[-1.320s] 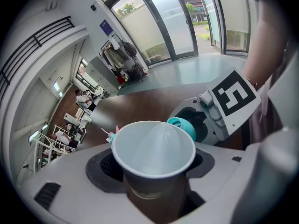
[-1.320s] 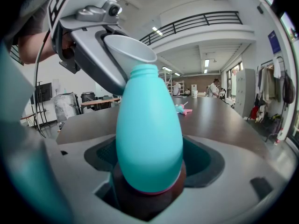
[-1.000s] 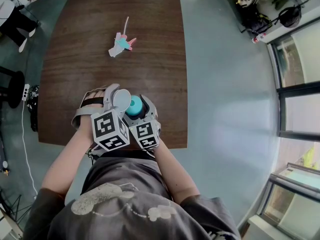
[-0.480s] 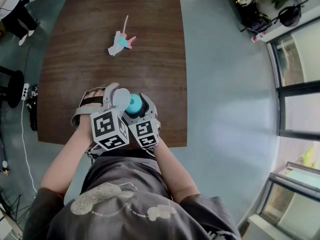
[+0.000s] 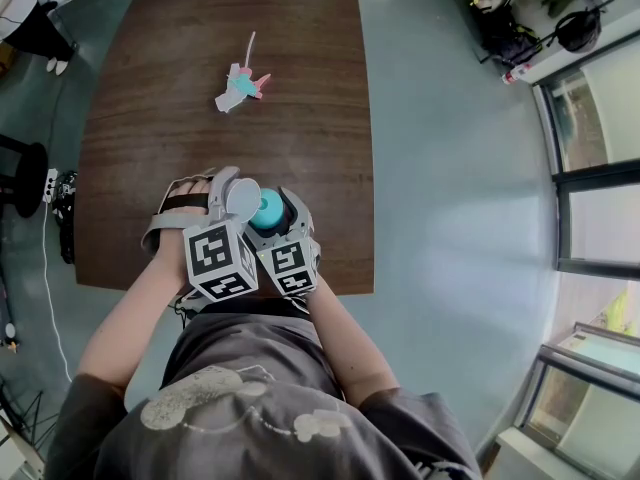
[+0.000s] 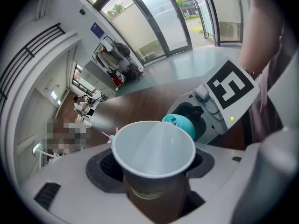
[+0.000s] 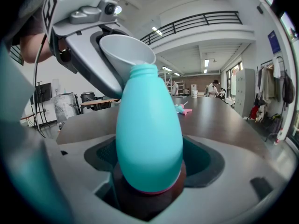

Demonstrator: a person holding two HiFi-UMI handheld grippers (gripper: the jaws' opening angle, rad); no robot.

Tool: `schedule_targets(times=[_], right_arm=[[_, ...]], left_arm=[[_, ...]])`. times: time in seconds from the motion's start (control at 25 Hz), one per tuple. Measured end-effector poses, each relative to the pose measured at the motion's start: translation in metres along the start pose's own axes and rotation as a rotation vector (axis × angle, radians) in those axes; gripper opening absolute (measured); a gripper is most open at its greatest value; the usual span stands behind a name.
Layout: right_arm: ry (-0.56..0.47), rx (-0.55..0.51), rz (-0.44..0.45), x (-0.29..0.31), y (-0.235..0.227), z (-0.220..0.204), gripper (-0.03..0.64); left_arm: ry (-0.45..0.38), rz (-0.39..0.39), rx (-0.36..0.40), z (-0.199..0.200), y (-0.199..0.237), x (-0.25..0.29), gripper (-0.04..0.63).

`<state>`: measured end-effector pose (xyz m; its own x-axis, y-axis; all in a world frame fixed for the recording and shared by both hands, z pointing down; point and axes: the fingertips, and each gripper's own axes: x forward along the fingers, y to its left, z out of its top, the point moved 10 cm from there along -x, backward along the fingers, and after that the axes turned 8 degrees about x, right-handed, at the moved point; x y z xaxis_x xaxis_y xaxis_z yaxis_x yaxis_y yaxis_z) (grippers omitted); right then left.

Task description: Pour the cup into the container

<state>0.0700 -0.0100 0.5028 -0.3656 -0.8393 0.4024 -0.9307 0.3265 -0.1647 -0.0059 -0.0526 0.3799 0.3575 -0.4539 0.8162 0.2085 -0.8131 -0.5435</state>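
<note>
**Cup tipped at the bottle's mouth**

The left gripper [image 5: 232,196] has its fingers closed around a white paper cup [image 6: 154,146]. The right gripper [image 5: 285,216] has its fingers closed around the fat bottom of a teal bottle [image 7: 148,134]. The two grippers are pressed close side by side, just above the near edge of the brown counter [image 5: 200,68].

The bottle stands straight up out of the right fingers, with its small open mouth on top. The cup leans out from the left fingers, and its rim points at that mouth. The rim sits right at the mouth, but I cannot tell if they touch. The left hand is the one that must tip, so the rim has to stay over that little hole.

Inside, the cup looks white and bare, so I think there is little or nothing left to pour.

A small pink and teal toy [image 5: 240,86] lies on the counter, far out past both sets of fingers.

Compared with the pictures from a second ago, the hands, cup and bottle are in the same spots.
</note>
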Motion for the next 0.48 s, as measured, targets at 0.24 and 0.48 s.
schedule_targets(times=[0.24,0.48], right_arm=[[-0.001,0.001,0.003,-0.0007,0.0004,0.0005,0.391],[0.0,0.0,0.003,-0.0005,0.0002,-0.0002,0.391]], left_arm=[[0.008,0.008,0.012,0.0001,0.0012,-0.0013,0.327],[0.014,0.015,0.033,0.0009,0.0008,-0.0018,0.325]])
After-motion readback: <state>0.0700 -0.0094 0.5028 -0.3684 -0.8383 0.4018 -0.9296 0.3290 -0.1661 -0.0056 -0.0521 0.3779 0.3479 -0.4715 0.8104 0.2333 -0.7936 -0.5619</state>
